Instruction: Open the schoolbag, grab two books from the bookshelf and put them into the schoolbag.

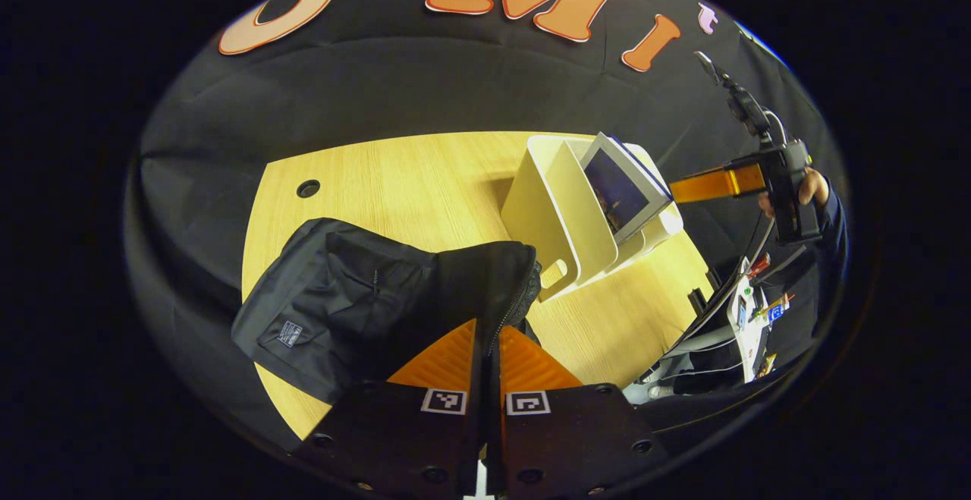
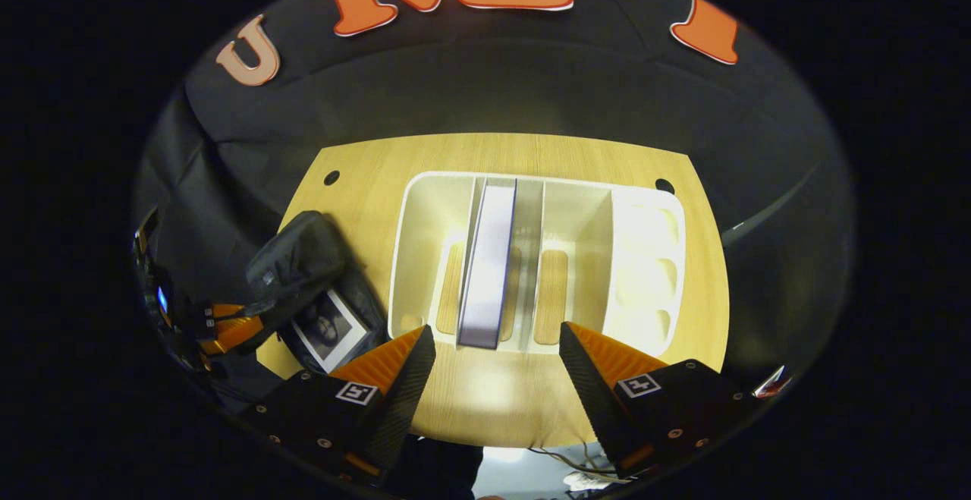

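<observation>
Left view low beside schoolbag (image 1: 356, 303); right view above bookshelf (image 2: 531, 257); both share table (image 2: 493, 394).

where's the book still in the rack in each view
Left gripper view: the book leans in the white rack at upper right, cover facing the camera.
Right gripper view: it stands at centre, seen edge-on, in a left-of-middle slot of the rack, ahead of the open right claw.
Shared landmark: the black schoolbag, left of the rack.

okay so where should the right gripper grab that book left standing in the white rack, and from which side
Probably the near spine edge of the upright pale-covered book, taken from the open front of the white slotted plastic bookshelf. It stands on edge between dividers, thin side facing the open right hand-held gripper, so one finger would go on each cover.
</observation>
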`<state>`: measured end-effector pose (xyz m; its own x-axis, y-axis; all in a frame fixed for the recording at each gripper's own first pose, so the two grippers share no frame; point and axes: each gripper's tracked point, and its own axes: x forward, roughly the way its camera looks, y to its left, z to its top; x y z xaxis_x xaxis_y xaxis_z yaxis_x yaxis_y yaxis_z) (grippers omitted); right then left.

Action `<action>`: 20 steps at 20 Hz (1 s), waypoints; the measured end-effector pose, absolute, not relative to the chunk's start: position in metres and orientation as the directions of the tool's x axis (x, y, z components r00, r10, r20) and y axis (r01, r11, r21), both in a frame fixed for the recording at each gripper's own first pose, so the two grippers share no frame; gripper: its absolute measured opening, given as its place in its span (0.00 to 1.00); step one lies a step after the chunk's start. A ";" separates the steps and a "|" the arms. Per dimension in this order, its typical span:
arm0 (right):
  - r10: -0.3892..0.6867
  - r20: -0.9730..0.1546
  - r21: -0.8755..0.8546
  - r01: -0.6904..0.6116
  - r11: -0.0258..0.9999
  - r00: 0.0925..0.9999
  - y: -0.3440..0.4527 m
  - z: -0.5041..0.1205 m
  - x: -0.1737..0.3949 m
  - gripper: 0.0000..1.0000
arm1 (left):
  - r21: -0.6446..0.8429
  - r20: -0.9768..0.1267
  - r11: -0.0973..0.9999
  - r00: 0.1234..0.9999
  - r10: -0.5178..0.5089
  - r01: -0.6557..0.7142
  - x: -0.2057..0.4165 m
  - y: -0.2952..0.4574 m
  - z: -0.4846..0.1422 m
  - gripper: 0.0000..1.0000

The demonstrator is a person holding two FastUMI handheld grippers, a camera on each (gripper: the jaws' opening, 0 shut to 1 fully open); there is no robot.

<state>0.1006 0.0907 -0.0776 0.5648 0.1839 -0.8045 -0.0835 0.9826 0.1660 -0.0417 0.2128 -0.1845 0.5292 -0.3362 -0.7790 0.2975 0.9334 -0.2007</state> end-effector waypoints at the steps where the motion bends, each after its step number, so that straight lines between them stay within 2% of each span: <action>1: 0.192 -0.803 0.183 -0.072 0.980 0.564 0.091 -0.075 0.109 0.99 | -0.199 -0.779 0.934 0.530 -0.335 0.298 -0.041 0.213 -0.184 0.05; 5: 0.155 -0.823 0.150 -0.055 0.987 0.547 0.083 -0.072 0.133 0.98 | -0.197 -0.781 0.934 0.528 -0.333 0.297 -0.041 0.213 -0.184 0.05; 9: 0.163 -0.854 0.150 -0.066 0.987 0.494 0.091 -0.083 0.145 0.97 | -0.188 -0.782 0.937 0.533 -0.324 0.293 -0.038 0.212 -0.183 0.05; 12: 0.144 -0.876 0.135 -0.052 0.989 0.460 0.096 -0.097 0.156 0.94 | -0.190 -0.781 0.941 0.538 -0.318 0.280 -0.038 0.212 -0.182 0.05; 14: 0.137 -0.886 0.130 -0.046 0.990 0.443 0.101 -0.105 0.163 0.89 | -0.195 -0.780 0.943 0.540 -0.316 0.269 -0.039 0.212 -0.183 0.05; 15: 0.133 -0.893 0.127 -0.042 0.991 0.430 0.102 -0.108 0.164 0.97 | -0.200 -0.782 0.944 0.538 -0.315 0.262 -0.040 0.213 -0.183 0.05; 16: 0.128 -0.898 0.125 -0.035 0.992 0.420 0.104 -0.111 0.167 0.71 | -0.201 -0.782 0.946 0.540 -0.311 0.254 -0.041 0.214 -0.184 0.05; 17: 0.121 -0.906 0.120 -0.029 0.992 0.406 0.106 -0.117 0.168 0.78 | -0.203 -0.784 0.947 0.538 -0.310 0.249 -0.041 0.214 -0.184 0.05; 20: 0.122 -0.916 0.124 -0.020 0.992 0.382 0.111 -0.125 0.168 0.61 | -0.193 -0.786 0.953 0.544 -0.292 0.232 -0.043 0.214 -0.182 0.05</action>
<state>0.1681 0.1106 -0.1248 0.3819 0.1219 -0.9161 -0.0196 0.9921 0.1238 -0.0425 0.2141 -0.1817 0.5444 -0.2918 -0.7865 0.2319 0.9534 -0.1932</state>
